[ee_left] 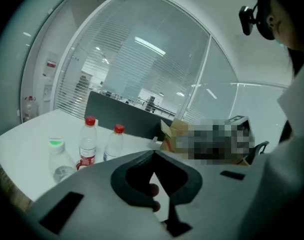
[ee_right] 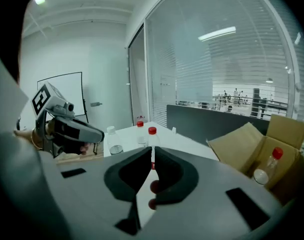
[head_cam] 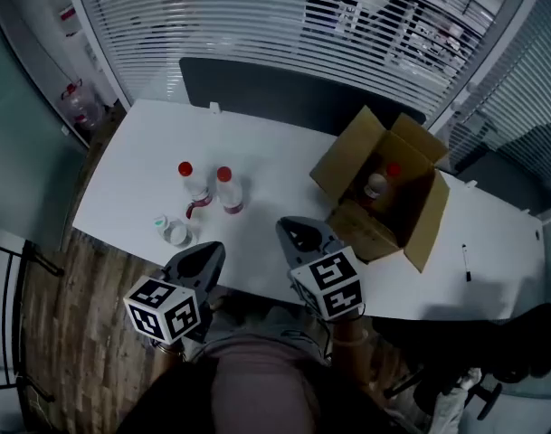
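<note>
My left claw [head_cam: 207, 251] and right claw [head_cam: 299, 231] both hang empty, jaws pressed together, at the counter [head_cam: 284, 152] edge. Two red-capped bottles [head_cam: 228, 191] and a green-capped bottle [head_cam: 172, 231] stand loose near the left claw. The cardboard box [head_cam: 343, 168] holds a boxed bottle [head_cam: 376, 186] (perhaps two), so little is boxed yet, by my reckoning.

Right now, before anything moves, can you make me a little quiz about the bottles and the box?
1. True or false: a bottle is inside the open cardboard box.
2. How many red-capped bottles stand on the white table, outside the box? A) one B) two C) four
3. On which side of the box does the black pen lie, the person's left or right?
Key: 1 true; 2 B; 3 right.
</note>
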The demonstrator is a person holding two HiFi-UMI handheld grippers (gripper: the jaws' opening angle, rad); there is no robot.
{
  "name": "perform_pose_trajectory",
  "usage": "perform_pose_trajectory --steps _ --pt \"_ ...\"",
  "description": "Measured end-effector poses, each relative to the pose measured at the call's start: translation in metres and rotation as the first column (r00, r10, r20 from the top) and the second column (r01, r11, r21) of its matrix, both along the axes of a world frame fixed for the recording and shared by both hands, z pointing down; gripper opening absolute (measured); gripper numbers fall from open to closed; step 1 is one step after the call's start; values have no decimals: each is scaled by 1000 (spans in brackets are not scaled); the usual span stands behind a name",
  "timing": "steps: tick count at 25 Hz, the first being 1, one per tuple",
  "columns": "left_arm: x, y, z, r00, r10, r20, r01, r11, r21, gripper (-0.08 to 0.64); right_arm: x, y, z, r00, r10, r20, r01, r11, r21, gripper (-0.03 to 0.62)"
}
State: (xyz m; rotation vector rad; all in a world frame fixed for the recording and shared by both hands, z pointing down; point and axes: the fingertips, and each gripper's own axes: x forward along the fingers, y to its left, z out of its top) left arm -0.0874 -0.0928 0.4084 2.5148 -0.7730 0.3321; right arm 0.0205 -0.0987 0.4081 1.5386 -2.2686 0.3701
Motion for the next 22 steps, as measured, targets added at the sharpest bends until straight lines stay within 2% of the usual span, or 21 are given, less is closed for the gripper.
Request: perform_pose_trajectory --steps 8,14,22 --pt "76 7 0 988 153 -1 -153 988 17 8 75 27 -5 985 175 9 -175 983 53 37" --pt "136 18 -4 965 262 5 -262 965 23 8 132 54 -13 956 290 47 -293 954 63 38" --pt "202 41 -1 942 335 14 -335 942 13 8 193 84 -12 934 353 56 -356 932 63 38"
